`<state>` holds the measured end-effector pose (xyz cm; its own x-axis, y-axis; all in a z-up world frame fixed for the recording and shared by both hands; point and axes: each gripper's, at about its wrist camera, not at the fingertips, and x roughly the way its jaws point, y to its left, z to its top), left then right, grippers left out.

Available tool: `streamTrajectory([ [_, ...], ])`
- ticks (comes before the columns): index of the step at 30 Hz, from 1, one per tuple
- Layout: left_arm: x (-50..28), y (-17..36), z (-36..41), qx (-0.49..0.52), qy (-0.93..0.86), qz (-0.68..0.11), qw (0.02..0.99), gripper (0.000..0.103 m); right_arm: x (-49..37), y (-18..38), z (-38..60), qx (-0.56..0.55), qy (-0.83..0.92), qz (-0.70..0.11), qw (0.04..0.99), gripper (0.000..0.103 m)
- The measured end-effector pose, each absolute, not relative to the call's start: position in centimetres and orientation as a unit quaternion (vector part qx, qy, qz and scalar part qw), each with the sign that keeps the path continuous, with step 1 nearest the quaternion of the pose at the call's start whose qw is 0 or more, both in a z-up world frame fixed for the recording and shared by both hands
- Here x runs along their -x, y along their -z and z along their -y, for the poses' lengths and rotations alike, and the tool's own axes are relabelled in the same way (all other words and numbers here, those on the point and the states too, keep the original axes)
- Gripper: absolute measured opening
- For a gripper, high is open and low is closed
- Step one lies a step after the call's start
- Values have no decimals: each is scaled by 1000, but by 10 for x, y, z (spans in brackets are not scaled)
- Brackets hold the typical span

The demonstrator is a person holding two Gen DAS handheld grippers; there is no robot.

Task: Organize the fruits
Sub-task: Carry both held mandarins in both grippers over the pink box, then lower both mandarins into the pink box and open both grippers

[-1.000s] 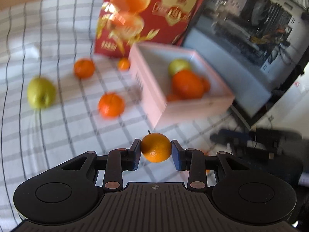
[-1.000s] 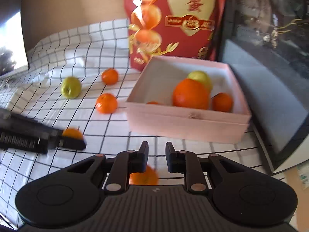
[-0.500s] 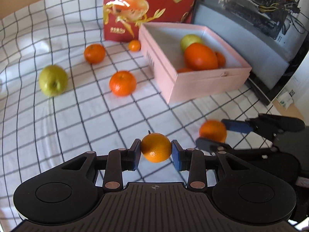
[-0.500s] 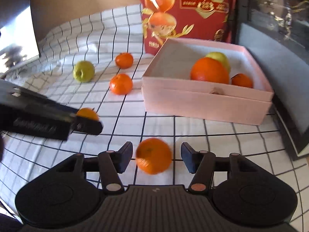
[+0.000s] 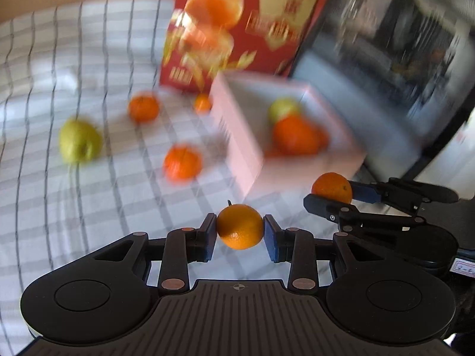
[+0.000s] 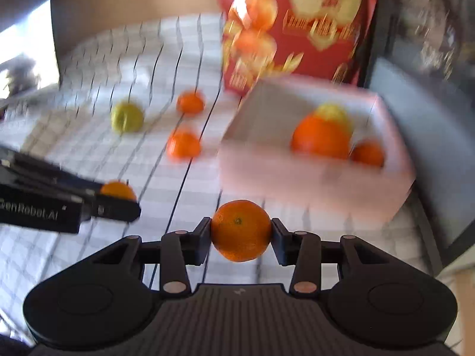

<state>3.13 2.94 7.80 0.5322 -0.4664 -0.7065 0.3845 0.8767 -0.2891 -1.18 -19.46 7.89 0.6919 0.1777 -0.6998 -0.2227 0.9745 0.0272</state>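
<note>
Carrying two mandarins | left tongs point(image 5: 240, 231) pinching one mandarin point(image 5: 240, 227) | right tongs point(image 6: 241, 233) closing on another mandarin point(image 6: 241, 230) | pink box point(image 6: 311, 178) far right | risk: half-set right pinch drops fruit onto tabletop

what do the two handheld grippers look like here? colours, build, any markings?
Both match: matte black bodies, a ribbed centre plate flanked by two round housings, black linkage bars with copper-coloured pivot pins. The left gripper has blue pads on its fingers; the right gripper shows blue pads too in the left wrist view. White lettering runs along the left gripper's side, partly cut off. No cables or sleeves visible.
</note>
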Motion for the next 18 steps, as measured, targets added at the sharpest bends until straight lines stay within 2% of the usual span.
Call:
streamTrajectory([
  [5, -78, -126, -9, 68, 289, -353, 887, 38, -16, -127, 212, 55, -74, -310, 946, 42],
  [9, -114, -148, 19, 69, 304, -325, 893, 39, -42, -142, 229, 64, -49, -290, 954, 42],
  [18, -171, -118, 62, 101, 313, -364, 871, 38, -88, -110, 253, 57, -19, -343, 937, 42],
])
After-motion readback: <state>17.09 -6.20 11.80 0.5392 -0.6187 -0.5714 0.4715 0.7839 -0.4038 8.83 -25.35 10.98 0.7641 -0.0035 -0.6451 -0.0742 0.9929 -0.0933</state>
